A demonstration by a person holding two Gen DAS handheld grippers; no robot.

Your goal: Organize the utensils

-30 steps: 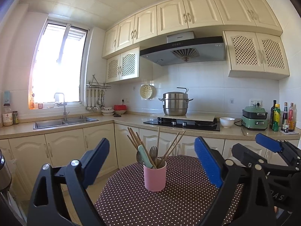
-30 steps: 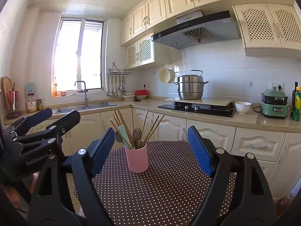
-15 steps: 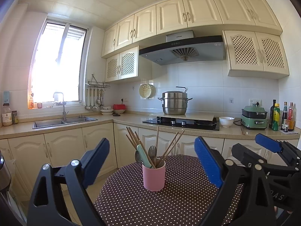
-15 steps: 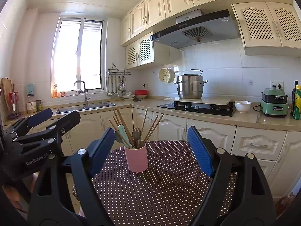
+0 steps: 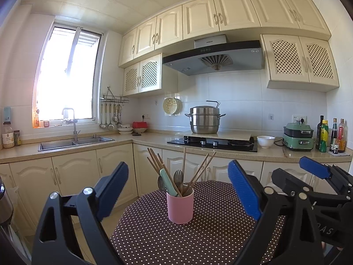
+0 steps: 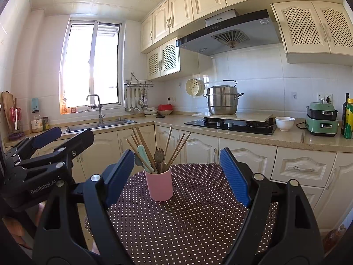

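A pink cup (image 5: 180, 207) (image 6: 159, 185) stands upright on a brown, white-dotted table (image 5: 198, 238) (image 6: 198, 220). In it stand several wooden chopsticks (image 5: 199, 172) (image 6: 141, 145), a dark metal fork (image 5: 178, 177) (image 6: 159, 155) and a mint-handled utensil (image 5: 168, 182) (image 6: 144, 156). My left gripper (image 5: 178, 190) is open, short of the cup, nothing between its blue pads (image 5: 241, 190). My right gripper (image 6: 177, 174) is open too, also short of the cup and holding nothing. Each gripper shows at the side of the other's view.
Behind the table runs an L-shaped counter (image 6: 242, 135) with a sink (image 5: 75, 142), a hob with a steel pot (image 5: 205, 120), a white bowl (image 6: 284, 123), a green appliance (image 5: 299, 138) and bottles (image 5: 331, 135). Ladles hang on a wall rack (image 6: 136, 97).
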